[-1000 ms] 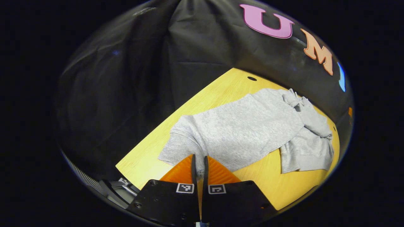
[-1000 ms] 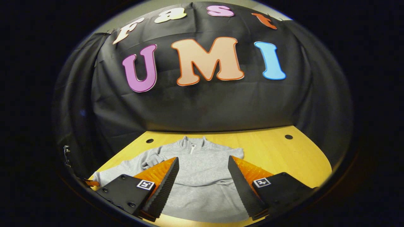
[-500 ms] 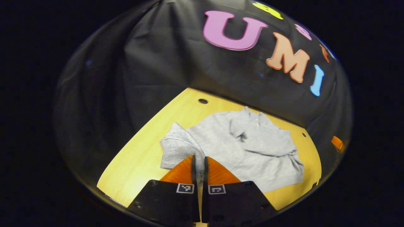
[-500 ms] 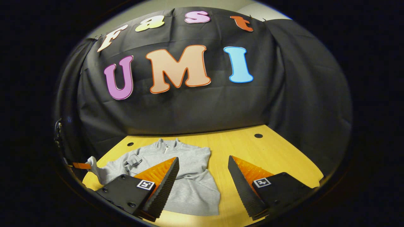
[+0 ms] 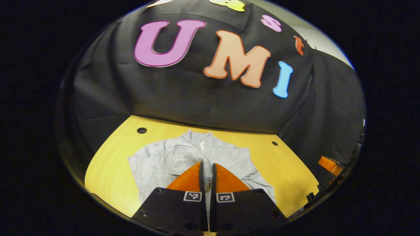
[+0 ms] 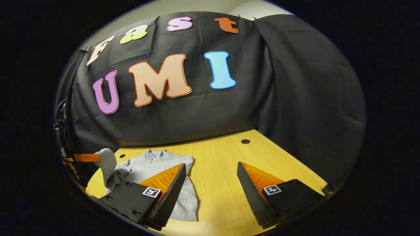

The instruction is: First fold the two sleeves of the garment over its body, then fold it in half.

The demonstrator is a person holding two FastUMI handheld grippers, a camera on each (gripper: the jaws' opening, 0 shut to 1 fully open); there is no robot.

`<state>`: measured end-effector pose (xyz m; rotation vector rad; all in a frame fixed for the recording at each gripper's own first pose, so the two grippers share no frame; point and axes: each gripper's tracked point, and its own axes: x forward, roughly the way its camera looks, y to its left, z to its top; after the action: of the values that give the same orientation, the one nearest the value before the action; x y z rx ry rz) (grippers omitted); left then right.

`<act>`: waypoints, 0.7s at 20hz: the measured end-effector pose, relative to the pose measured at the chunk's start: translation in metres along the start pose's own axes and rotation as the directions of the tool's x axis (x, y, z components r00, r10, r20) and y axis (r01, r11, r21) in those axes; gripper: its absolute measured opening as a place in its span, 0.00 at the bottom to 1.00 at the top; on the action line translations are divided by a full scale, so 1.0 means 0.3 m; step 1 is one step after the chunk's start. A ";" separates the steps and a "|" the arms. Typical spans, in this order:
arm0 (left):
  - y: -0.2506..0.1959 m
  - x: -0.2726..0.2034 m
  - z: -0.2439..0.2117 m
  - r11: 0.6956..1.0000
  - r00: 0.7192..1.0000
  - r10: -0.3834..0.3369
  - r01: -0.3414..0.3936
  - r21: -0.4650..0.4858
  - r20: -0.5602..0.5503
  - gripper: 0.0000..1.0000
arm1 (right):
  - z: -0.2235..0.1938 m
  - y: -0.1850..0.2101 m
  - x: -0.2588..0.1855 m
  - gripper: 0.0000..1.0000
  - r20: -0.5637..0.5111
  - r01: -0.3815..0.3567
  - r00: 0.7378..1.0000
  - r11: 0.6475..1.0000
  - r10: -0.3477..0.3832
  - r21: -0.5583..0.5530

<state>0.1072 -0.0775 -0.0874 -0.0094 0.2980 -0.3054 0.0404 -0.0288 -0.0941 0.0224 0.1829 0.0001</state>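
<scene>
Left gripper view: my left gripper [image 5: 207,175], clamped on the sleeve [image 5: 187,157], has swung it over the grey fleece zip-neck garment [image 5: 226,157] on the yellow wooden table [image 5: 108,164], so second sleeve nearly folded; right gripper [image 6: 211,186] hangs wide open, empty.

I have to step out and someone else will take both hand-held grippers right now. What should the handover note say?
Left hand-held gripper: shut on the left sleeve, lifted and carried over the garment's body.
Right hand-held gripper: open, holding nothing, above the bare table to the right of the garment.
Garment: grey sweatshirt lying flat on the table, collar toward the booth wall.
Done: the right sleeve appears already folded onto the body.
Left: lay the left sleeve down and release it, then fold the garment in half.
</scene>
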 end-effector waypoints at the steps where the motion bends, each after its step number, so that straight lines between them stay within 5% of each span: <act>1: -0.063 0.041 0.011 1.000 1.000 -0.024 0.024 0.013 0.004 0.01 | -0.010 -0.022 -0.001 0.93 -0.007 0.004 1.000 1.000 -0.004 0.015; 9: -0.477 0.266 0.028 0.978 0.983 -0.185 0.185 0.092 -0.014 0.04 | -0.058 -0.151 0.016 0.97 -0.058 0.001 0.998 1.000 0.000 0.013; 14: -0.610 0.415 -0.030 0.967 0.975 -0.214 0.220 0.127 -0.057 0.02 | -0.042 -0.175 0.051 0.97 -0.063 -0.011 0.998 1.000 0.011 -0.002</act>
<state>0.1638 -0.2889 -0.1219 0.0960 0.3198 -0.5431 0.0531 -0.0810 -0.1105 0.0212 0.2460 0.0124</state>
